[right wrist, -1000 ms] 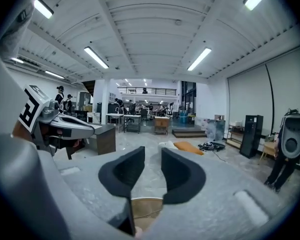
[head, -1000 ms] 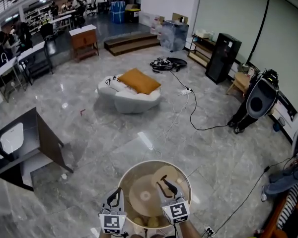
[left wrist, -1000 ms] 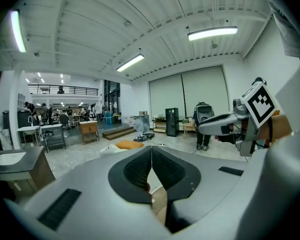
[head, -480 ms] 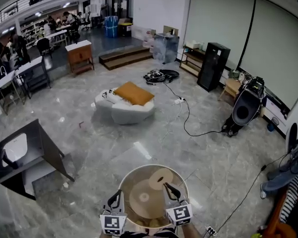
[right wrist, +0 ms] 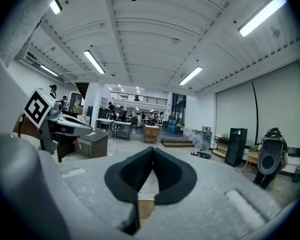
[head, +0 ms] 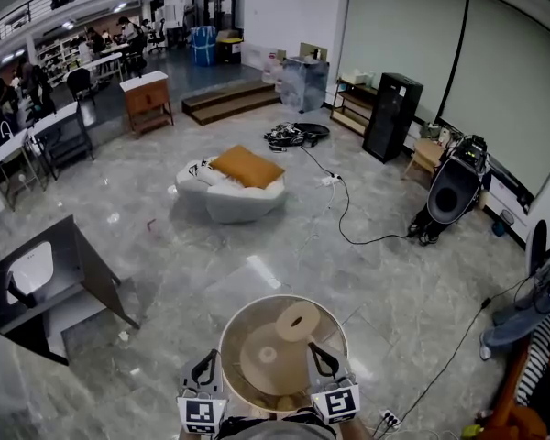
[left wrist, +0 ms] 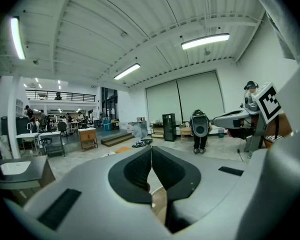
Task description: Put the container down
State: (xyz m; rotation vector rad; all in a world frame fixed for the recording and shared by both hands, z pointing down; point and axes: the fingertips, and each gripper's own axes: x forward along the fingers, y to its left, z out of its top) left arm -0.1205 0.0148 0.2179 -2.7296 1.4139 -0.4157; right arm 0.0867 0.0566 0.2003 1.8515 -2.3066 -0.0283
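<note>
The container (head: pixel 284 298) is a round, clear-walled tub with tan wooden discs inside, low in the head view. Both grippers flank its near side. My left gripper (head: pixel 206 363) sits just outside the left rim, jaws shut, nothing visibly pinched. My right gripper (head: pixel 319 356) is at the right near rim. Its jaws have just been closing and now meet with nothing between them. In the left gripper view the left gripper (left wrist: pixel 151 151) shows tips touching above the container (left wrist: pixel 160 204). In the right gripper view the right gripper (right wrist: pixel 153 151) is likewise shut over the container (right wrist: pixel 145 209).
Grey marble floor all around. A white beanbag with an orange cushion (head: pixel 234 183) lies ahead. A dark tilted table (head: pixel 46 278) stands at the left. A black cable (head: pixel 348 218) runs to a black round device (head: pixel 454 195) at the right. A power strip (head: pixel 388 420) lies near my right gripper.
Both grippers have drawn back toward the bottom edge of the view. The right jaws, open over the tub's inside a second ago, have closed.
</note>
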